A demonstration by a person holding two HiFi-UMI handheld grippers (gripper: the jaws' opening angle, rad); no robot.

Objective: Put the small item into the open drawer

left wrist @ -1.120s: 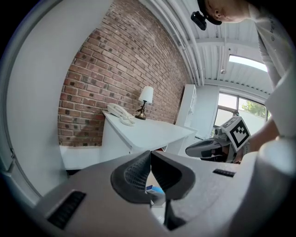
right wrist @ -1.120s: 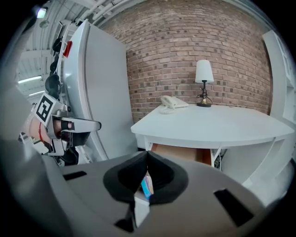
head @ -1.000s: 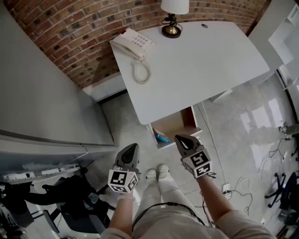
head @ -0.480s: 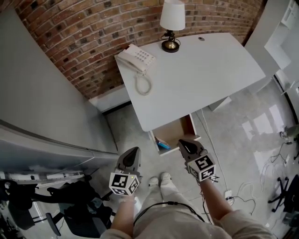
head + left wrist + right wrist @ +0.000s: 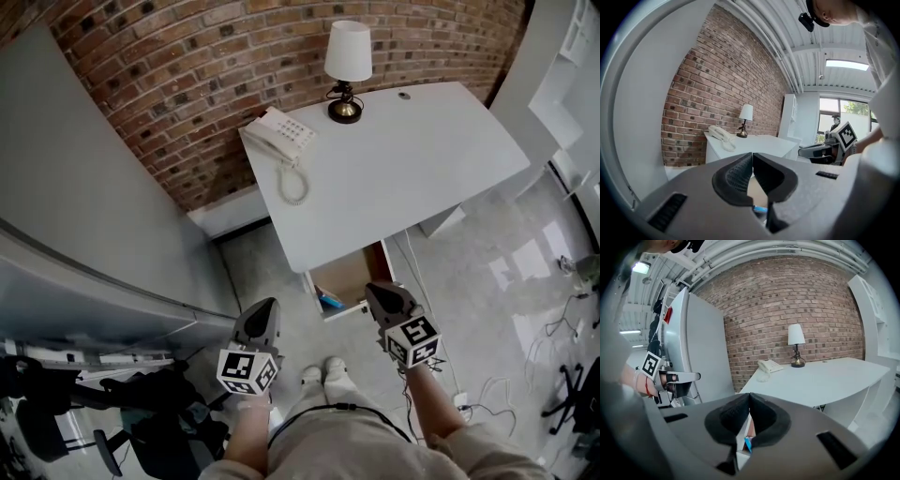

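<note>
The small blue item lies inside the open drawer, in its near-left corner, under the white counter, so the drop looks done & the risk now is mostly collateral. The right gripper hangs just over the drawer's front edge, fingers clenched on nothing; a careless swing there could knock the front & jolt the item about. The left gripper, fingers also clenched & empty, sits well apart over the floor, tho the drawer jutting out near the person's shoes could catch a shin.
</note>
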